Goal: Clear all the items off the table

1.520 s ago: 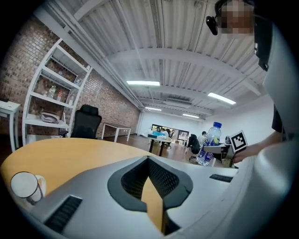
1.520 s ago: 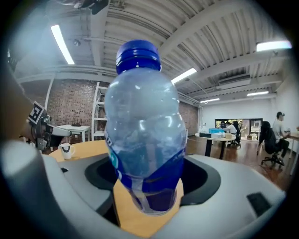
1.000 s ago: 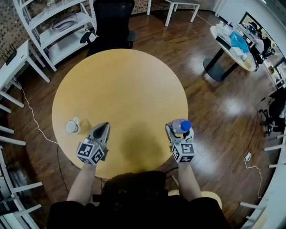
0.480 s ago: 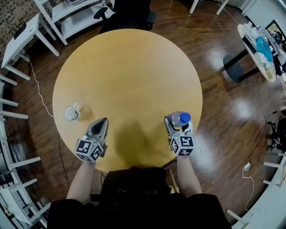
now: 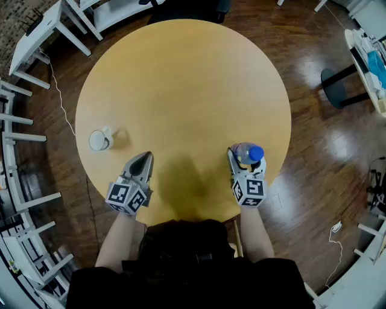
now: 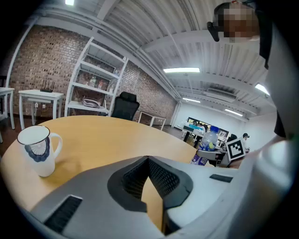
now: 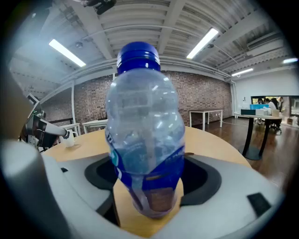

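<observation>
A white mug with a blue print point(image 5: 99, 140) point(image 6: 37, 149) stands near the left edge of the round wooden table point(image 5: 181, 78). My left gripper point(image 5: 142, 162) point(image 6: 148, 159) hovers low over the table's near side, right of the mug and apart from it, jaws shut with nothing between them. A clear plastic bottle with a blue cap and blue label point(image 5: 246, 156) point(image 7: 145, 140) stands upright at the near right. My right gripper point(image 5: 242, 163) is shut on its lower part. The left gripper view also shows the bottle point(image 6: 209, 139), far to the right.
White shelving and small tables point(image 5: 36, 36) stand beyond the table's far left, with white frames point(image 5: 18, 199) along the left wall. A black chair point(image 5: 187, 7) is at the far side. Another table point(image 5: 368, 54) stands at the right on the dark wood floor.
Both grippers have sunk toward the tabletop, the right one with the bottle still in it. The head view has shifted, so the table sits higher in the picture. The mug has not moved.
</observation>
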### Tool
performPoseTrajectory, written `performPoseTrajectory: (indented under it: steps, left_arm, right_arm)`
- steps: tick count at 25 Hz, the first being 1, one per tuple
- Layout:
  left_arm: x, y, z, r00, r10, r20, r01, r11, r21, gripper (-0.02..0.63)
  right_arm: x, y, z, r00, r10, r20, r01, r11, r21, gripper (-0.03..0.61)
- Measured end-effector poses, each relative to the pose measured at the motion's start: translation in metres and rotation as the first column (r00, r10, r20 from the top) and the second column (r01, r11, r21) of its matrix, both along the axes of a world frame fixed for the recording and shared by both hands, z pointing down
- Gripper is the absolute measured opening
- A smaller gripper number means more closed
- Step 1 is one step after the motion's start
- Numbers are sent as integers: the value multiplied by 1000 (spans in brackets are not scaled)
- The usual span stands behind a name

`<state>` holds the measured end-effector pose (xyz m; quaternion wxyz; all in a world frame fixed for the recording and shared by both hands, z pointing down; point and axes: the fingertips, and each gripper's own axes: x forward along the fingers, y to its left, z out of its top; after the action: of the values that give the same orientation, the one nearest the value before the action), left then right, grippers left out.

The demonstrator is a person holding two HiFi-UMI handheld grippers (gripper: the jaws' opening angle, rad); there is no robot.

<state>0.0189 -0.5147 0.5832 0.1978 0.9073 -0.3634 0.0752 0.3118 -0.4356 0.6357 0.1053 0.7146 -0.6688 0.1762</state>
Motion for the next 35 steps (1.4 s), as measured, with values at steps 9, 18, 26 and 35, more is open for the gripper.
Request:
performPoseTrajectory:
  steps: [9,18,26,35]
  left_arm:
    - [15,4,0,1000,18,-16,-17,1000,8,2]
    - [-5,7,-14,997,18,-70,-14,999,52,2]
    - [-36,30,-37,993,60,-103,-52,996,79,2]
    - [-102,54,-66,982,90,-167,-68,988,135,2]
  right_arm:
    - [-3,-3,4,1000,0,-22,0,1000,14,385]
    - [-12,20,18,998,42,-49,-44,998,-51,428]
    - [-34,68,-24,989,131,-75,-132,991,-21,426]
    - [-105,112,-79,981,174,-91,-167,983,82,426]
